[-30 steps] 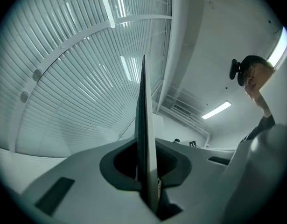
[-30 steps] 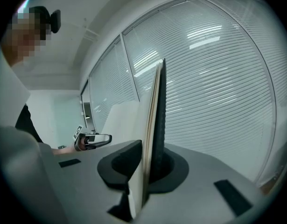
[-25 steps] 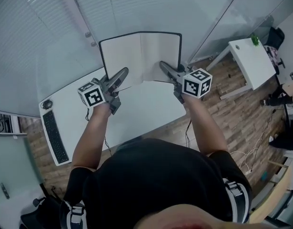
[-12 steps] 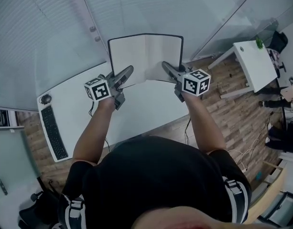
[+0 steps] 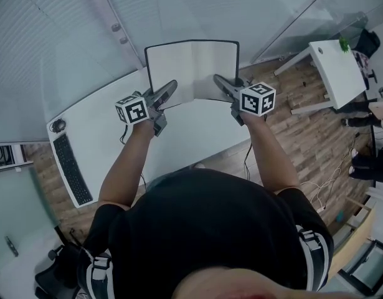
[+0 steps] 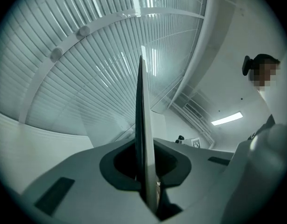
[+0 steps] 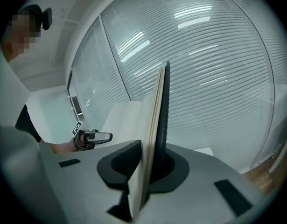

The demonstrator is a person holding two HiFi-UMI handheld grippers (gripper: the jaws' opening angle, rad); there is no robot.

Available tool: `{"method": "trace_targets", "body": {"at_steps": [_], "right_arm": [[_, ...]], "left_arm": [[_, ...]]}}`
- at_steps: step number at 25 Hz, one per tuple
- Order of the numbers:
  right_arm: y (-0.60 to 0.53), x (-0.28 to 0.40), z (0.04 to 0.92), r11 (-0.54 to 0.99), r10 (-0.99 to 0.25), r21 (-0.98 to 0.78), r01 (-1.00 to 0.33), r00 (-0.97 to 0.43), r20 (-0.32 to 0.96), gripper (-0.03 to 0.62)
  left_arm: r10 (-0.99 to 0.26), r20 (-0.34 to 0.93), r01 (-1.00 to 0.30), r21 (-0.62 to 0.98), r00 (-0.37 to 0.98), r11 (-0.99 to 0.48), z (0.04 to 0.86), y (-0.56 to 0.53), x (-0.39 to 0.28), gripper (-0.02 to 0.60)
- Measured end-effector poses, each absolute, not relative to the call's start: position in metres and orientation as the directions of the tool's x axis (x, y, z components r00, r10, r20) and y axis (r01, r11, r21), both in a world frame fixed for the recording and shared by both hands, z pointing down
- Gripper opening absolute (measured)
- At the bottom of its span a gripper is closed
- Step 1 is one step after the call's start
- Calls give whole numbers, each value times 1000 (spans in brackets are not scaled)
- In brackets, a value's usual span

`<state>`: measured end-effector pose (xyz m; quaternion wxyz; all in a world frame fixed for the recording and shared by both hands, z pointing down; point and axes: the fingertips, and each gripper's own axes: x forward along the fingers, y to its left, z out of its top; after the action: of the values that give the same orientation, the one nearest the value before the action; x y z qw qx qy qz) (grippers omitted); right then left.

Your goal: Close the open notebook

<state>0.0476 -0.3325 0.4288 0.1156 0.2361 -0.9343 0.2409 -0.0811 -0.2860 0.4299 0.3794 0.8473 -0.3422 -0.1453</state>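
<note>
White desk [image 5: 197,136] below me, blinds behind it, and the notebook [image 5: 191,67] spread open at the desk's far edge w/ pages facing me; can't tell if it touches the top. Keyboard [image 5: 70,170] lies well off at the desk's left end. My left gripper [image 5: 171,86] is nipped narrow on the notebook's left half near its bottom edge and my right gripper [image 5: 217,80] likewise on the right half; in each gripper view the dark cover + page block runs edge-on betw. the jaws, pads pressed to it.
</note>
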Motion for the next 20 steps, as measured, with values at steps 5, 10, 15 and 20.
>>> {"method": "trace_targets", "body": {"at_steps": [5,10,15,20], "right_arm": [[-325,30,462,751,-372,-415,-513,-849,375,61],[-328,28,495,728,-369,-428,-535,-833,413,60],[-328,26,520,718,-355,-435,-543,-824,442,61],[-331,25,541,703,-353,-443,-557,-814,462,60]], "left_arm": [[-680,31,-449,773,733,-449,464,-279,-99,55],[-680,63,-453,789,731,-414,496,-283,-100,55],[-685,84,-450,810,724,-376,524,-285,-102,55],[-679,104,-438,831,727,-342,545,-288,-100,55]]}}
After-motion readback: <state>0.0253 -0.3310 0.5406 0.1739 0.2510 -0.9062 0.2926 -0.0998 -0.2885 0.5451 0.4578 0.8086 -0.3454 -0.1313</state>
